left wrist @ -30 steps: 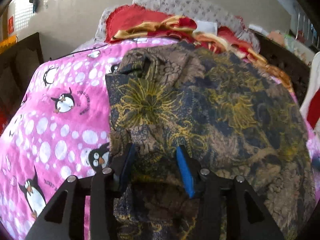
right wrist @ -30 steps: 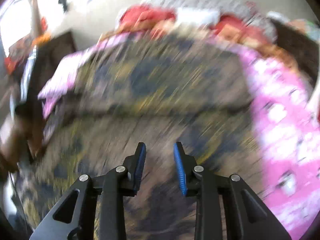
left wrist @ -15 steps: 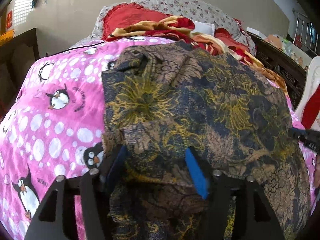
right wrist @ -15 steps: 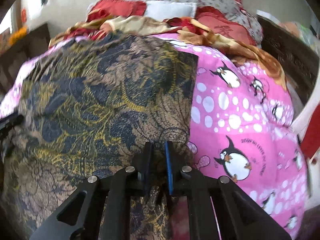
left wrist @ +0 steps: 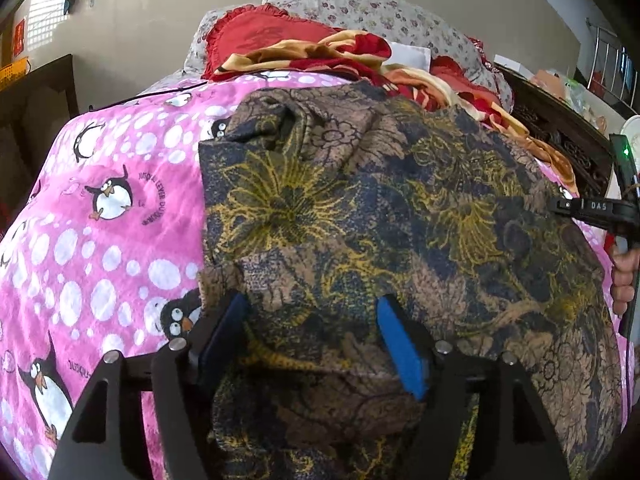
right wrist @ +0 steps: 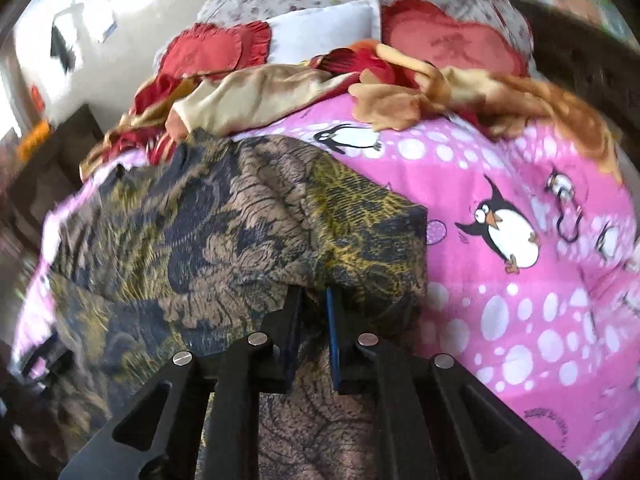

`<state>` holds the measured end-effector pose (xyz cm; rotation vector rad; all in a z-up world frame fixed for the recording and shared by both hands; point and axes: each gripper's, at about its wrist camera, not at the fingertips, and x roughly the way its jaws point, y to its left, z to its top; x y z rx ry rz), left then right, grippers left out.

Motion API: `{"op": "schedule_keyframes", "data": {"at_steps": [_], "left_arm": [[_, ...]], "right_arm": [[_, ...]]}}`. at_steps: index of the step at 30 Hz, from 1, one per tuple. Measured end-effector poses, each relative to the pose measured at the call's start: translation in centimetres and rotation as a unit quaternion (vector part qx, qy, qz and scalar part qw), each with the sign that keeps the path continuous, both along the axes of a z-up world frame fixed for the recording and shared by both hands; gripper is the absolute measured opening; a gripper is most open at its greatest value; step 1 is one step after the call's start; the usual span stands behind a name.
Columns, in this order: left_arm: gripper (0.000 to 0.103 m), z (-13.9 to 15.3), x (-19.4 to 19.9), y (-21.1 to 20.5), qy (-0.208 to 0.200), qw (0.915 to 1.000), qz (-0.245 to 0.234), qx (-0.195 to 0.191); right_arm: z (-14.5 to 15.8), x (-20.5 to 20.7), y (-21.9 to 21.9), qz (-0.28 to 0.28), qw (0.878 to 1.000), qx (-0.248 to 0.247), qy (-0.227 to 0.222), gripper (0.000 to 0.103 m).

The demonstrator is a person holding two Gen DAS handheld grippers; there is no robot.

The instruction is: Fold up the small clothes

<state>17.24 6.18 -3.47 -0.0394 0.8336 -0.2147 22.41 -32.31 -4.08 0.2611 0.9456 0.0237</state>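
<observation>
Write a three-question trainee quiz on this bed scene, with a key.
1. True or false: the right gripper is shut on the floral garment.
2. What animal is printed on the pink blanket?
3. The left gripper is: A) shut on a fold B) open, with a fold of the garment between its jaws C) resting on the red pillow.

Key: 1 true; 2 penguins; 3 B, its jaws have just been opening.
</observation>
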Motion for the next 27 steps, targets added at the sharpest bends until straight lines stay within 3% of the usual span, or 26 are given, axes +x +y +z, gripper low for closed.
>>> {"op": "schedule_keyframes", "data": {"at_steps": [4, 6, 8, 10, 13, 14, 15, 18, 22, 25, 27], "left_arm": [[0.073, -0.1, 0.1, -0.1, 0.001, 1.0, 0.0, 0.001], [0.073, -0.1, 0.1, -0.2, 0.001, 1.0, 0.0, 0.002], [0.073, -0.1, 0.2, -0.2, 0.001, 1.0, 0.0, 0.002], [0.074, -0.1, 0.2, -0.2, 0.001, 1.0, 0.0, 0.003], [0.075, -0.1, 0.1, -0.4, 0.001, 1.0, -0.001, 0.007], [0.075, -0.2, 0.2, -0.4, 0.002, 1.0, -0.002, 0.009], [0.076, -0.2, 0.2, -0.5, 0.002, 1.0, -0.002, 0.009], [0.076, -0.2, 0.3, -0.6, 0.002, 0.9999, -0.002, 0.013], [0.076, -0.2, 0.3, -0.6, 0.002, 0.9999, -0.002, 0.015], [0.08, -0.2, 0.3, -0.8, 0.001, 0.9997, -0.005, 0.024], [0.085, -0.2, 0.3, -1.1, 0.004, 0.9995, -0.013, 0.028]], "right_arm": [[1.4, -0.7, 1.1, -0.008, 1.0, -0.022, 0.004, 0.003], [3.5, -2.0, 2.9, 0.003, 0.998, -0.054, -0.026, 0.003], [4.4, -4.0, 5.5, 0.026, 0.997, -0.051, -0.044, 0.003], [3.4, -5.8, 7.9, 0.035, 0.997, -0.061, -0.028, 0.005], [-1.4, -7.0, 9.7, 0.041, 0.994, -0.1, 0.027, 0.009], [-1.9, -7.7, 9.7, 0.041, 0.994, -0.103, -0.009, 0.009], [-1.8, -7.9, 9.3, 0.035, 0.995, -0.088, -0.017, 0.009], [0.0, -8.2, 9.5, -0.008, 0.996, -0.09, 0.002, 0.009], [2.2, -10.5, 13.7, 0.04, 0.994, -0.089, -0.042, 0.01], [-1.0, -10.4, 17.0, 0.082, 0.989, -0.121, -0.011, 0.027], [-2.0, -11.2, 17.3, 0.086, 0.986, -0.138, -0.04, 0.028]]}}
